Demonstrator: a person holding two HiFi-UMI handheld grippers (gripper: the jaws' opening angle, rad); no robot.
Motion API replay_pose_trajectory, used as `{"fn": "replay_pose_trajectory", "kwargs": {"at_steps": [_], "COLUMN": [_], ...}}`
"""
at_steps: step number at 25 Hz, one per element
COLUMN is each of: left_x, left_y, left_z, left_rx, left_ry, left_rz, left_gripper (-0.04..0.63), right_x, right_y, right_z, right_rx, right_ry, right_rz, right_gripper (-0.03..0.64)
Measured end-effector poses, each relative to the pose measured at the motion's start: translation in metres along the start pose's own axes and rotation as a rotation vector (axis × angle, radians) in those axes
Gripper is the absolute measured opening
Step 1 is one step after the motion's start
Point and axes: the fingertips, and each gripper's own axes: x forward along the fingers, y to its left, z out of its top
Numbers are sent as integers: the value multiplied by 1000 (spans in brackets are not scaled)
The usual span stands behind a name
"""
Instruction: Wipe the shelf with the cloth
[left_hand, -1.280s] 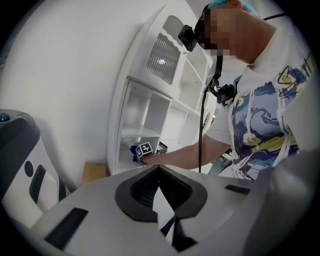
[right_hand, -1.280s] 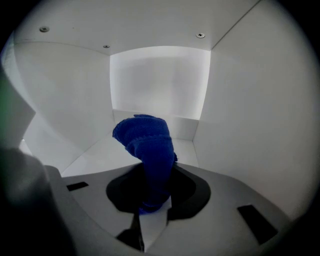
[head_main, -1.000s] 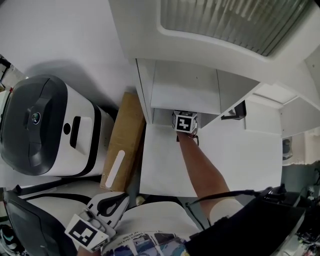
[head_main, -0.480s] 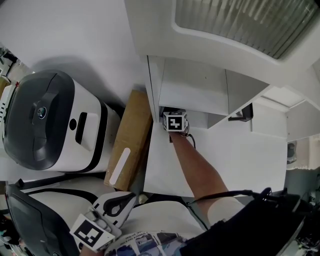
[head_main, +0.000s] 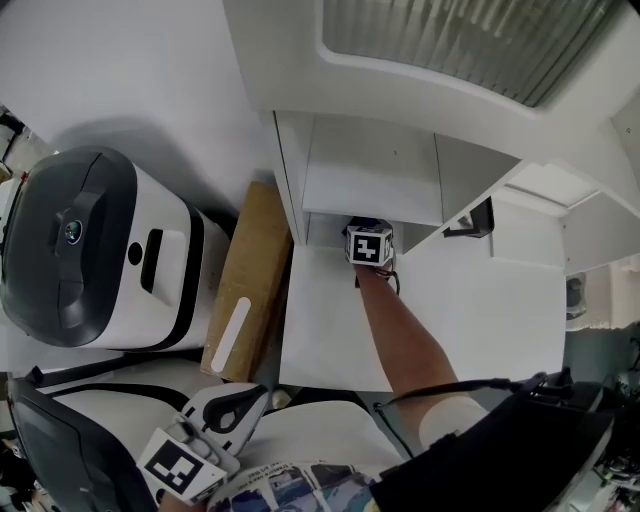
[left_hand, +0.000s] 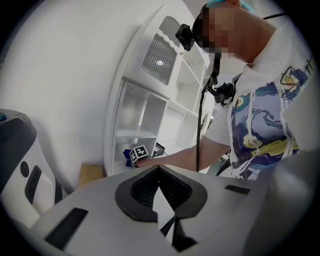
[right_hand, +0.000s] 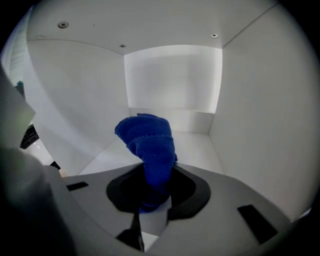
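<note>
White appliance with a dark lid (head_main: 90, 250) at far left, against the wall. Flat cardboard piece (head_main: 250, 285) stands between it and the white shelf unit (head_main: 372, 180), just beside the unit's side panel. Left gripper (head_main: 232, 408) is low, near the person's torso and well apart from the shelf; in the left gripper view its jaws are pressed together with nothing between them. Right gripper (head_main: 366, 232) on an outstretched arm reaches into a lower open compartment. Right gripper (right_hand: 152, 192) pinches a bunched blue cloth (right_hand: 147, 142), which sticks forward over the compartment floor (right_hand: 197, 145). Cannot tell if the cloth touches the floor.
</note>
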Motion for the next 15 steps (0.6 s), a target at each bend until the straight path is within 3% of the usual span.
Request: {"fn": "replay_pose_trajectory", "kwargs": {"at_steps": [9, 15], "left_x": [-1, -9], "left_y": [-2, -1], "left_z": [1, -1], "left_rx": [55, 44], "left_ry": [-6, 0], "left_rz": [-20, 0], "left_gripper": [12, 12], "right_x": [-18, -20], "right_y": [-38, 15], "right_z": [-10, 6], "right_rx": [66, 32], "right_ry": [-17, -85], "right_rz": [-111, 9], "right_gripper": [100, 100]}}
